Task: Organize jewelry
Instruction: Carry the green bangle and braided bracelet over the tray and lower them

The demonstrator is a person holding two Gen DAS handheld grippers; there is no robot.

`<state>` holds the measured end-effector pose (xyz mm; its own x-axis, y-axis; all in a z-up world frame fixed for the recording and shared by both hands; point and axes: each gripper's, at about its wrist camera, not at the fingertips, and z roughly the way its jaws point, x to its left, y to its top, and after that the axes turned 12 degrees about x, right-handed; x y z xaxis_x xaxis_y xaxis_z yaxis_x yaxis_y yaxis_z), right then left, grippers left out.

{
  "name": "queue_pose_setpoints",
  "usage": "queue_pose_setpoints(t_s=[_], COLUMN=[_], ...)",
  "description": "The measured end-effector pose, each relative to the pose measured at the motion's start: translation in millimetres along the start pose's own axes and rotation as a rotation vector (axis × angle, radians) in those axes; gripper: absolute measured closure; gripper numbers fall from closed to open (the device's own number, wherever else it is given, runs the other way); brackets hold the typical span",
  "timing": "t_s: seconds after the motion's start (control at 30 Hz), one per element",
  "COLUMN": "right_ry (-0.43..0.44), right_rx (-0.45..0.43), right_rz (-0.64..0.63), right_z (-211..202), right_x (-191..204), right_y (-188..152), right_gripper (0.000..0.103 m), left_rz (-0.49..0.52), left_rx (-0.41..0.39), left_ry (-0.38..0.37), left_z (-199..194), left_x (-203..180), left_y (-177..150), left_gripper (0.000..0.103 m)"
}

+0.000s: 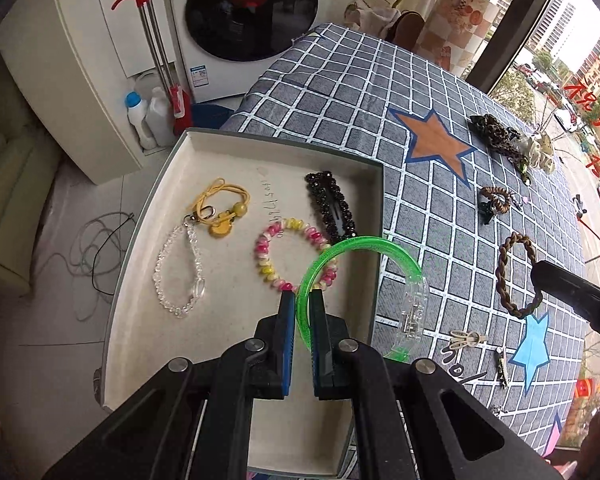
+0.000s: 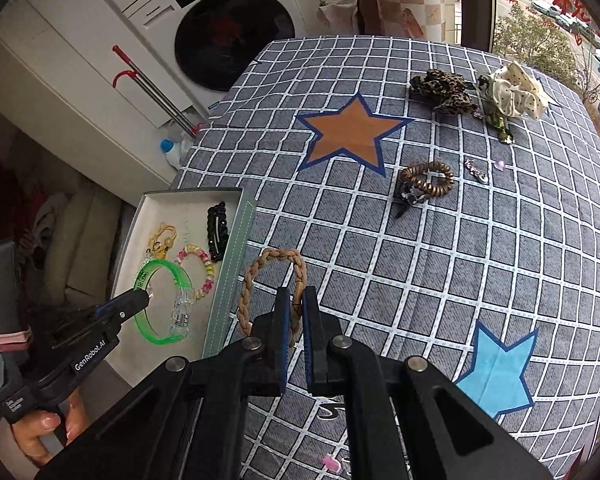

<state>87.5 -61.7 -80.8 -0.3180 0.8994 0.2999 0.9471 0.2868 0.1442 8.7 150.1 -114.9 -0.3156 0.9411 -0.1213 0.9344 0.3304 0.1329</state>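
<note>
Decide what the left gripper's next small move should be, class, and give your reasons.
Probably lower the green bangle onto bare tray floor and open. The left gripper is shut on it above the tray, partly over the pink-and-yellow bead bracelet and the rim.

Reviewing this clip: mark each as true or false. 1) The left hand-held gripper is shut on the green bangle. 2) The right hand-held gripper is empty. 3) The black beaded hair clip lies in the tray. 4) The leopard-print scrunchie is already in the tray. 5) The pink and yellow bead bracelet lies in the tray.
1) True: the left hand-held gripper is clamped on the green bangle.
2) False: the right hand-held gripper is shut on the braided brown band.
3) True: the black beaded hair clip lies in the tray.
4) False: the leopard-print scrunchie lies on the checked cloth.
5) True: the pink and yellow bead bracelet is in the tray.
</note>
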Motion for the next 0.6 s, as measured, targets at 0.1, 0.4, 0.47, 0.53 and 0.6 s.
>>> queue_pose_setpoints(t_s=[0.1, 0.4, 0.47, 0.53, 0.6], right_ry=[0.016, 0.057, 0.058, 0.057, 0.051], right_rx=[0.021, 0.125, 0.15, 0.174, 0.196], right_rz=[-0.051, -0.155, -0.167, -0.178, -0.191], right_z=[13, 66, 78, 90, 100], right_x=[28, 91, 100, 108, 114], right_y=[4, 0, -2, -4, -6], right_gripper=[0.097, 0.097, 0.097, 0.097, 0.097], left_rz=[-0.039, -0.133, -0.14, -0.142, -0.152], left_rx=[0.012, 0.066, 0.078, 0.088, 0.098], left_ry=[0.018, 0.061, 0.068, 0.081, 0.077], left_z=[4, 28, 35, 42, 47], left_x=[24, 80, 86, 91, 95], left_y=[-8, -32, -36, -38, -40], left_gripper=[0.089, 0.089, 0.089, 0.089, 0.089])
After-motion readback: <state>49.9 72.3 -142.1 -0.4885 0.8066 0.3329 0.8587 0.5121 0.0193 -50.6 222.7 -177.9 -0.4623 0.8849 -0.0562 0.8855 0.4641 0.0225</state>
